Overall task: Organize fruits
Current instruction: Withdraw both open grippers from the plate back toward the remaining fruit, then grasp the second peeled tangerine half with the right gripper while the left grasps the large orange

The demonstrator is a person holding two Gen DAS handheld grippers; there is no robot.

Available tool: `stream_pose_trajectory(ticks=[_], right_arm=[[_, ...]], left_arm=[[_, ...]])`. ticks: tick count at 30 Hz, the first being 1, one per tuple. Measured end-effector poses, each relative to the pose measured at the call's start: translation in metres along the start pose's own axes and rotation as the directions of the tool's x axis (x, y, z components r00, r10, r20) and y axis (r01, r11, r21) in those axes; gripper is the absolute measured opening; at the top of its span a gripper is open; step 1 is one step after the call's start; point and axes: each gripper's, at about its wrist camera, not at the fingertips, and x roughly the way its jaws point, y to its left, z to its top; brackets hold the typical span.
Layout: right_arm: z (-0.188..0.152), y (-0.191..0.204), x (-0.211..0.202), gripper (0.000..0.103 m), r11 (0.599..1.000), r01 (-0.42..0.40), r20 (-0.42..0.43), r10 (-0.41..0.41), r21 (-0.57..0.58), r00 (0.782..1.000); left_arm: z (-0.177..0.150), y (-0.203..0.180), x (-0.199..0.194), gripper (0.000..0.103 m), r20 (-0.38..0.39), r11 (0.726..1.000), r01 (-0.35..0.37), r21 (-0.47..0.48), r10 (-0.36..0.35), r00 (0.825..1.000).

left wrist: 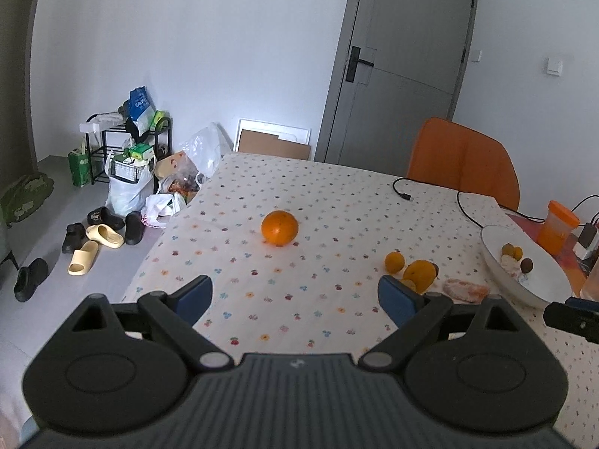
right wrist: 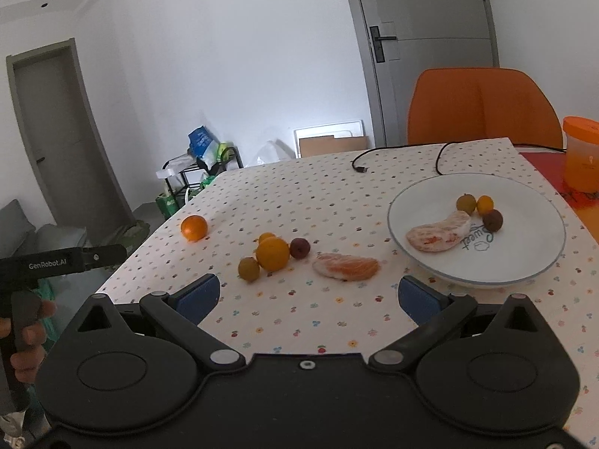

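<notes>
Judging by how the fruit lies, the sorting looks partly done: the white plate (right wrist: 539, 262) at the right of the table (right wrist: 299, 194) already holds a peeled citrus piece (right wrist: 440, 232) and three small fruits (right wrist: 466, 203), while more fruit is left out on the flowered cloth. Largest of what remains is the lone orange (left wrist: 279, 227), sitting well apart from everything, toward the table's left edge, beyond which the floor drops away to shoes and bags. Next comes a loose cluster near the plate: a yellow-orange citrus (right wrist: 273, 254) with a smaller orange fruit touching behind it, a dark reddish fruit (right wrist: 300, 248) just beside it, and a small greenish one (right wrist: 249, 269) in front. A second peeled segment (right wrist: 346, 266) lies between that cluster and the plate's rim. The left gripper (left wrist: 295, 295) stands spread wide with nothing between its blue pads, aimed at the lone orange; the right gripper (right wrist: 309, 295) is likewise wide and empty, facing the cluster and segment. Bare cloth lies ahead of both, so approach room looks ample; the black cable (right wrist: 397, 153) and orange cup (right wrist: 582, 153) sit far back, out of the way.
</notes>
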Motion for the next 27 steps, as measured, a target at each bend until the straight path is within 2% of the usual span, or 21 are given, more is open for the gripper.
stream_pose_trajectory(ticks=[12,21,27], right_arm=[[-0.001,0.014,0.019,0.102,1.000,0.005,-0.012,-0.005,-0.003,1.000],[0.003,0.014,0.039,0.095,1.000,0.004,-0.028,-0.004,0.019,1.000],[0.004,0.010,0.055,0.094,0.998,0.059,-0.038,-0.058,0.025,0.998]], left_arm=[[-0.001,0.009,0.010,0.094,-0.002,1.000,-0.001,0.000,0.001,1.000],[0.007,0.007,0.028,0.092,0.001,1.000,-0.002,0.015,0.002,1.000],[0.015,0.004,0.046,0.089,-0.008,1.000,-0.002,0.018,0.003,1.000]])
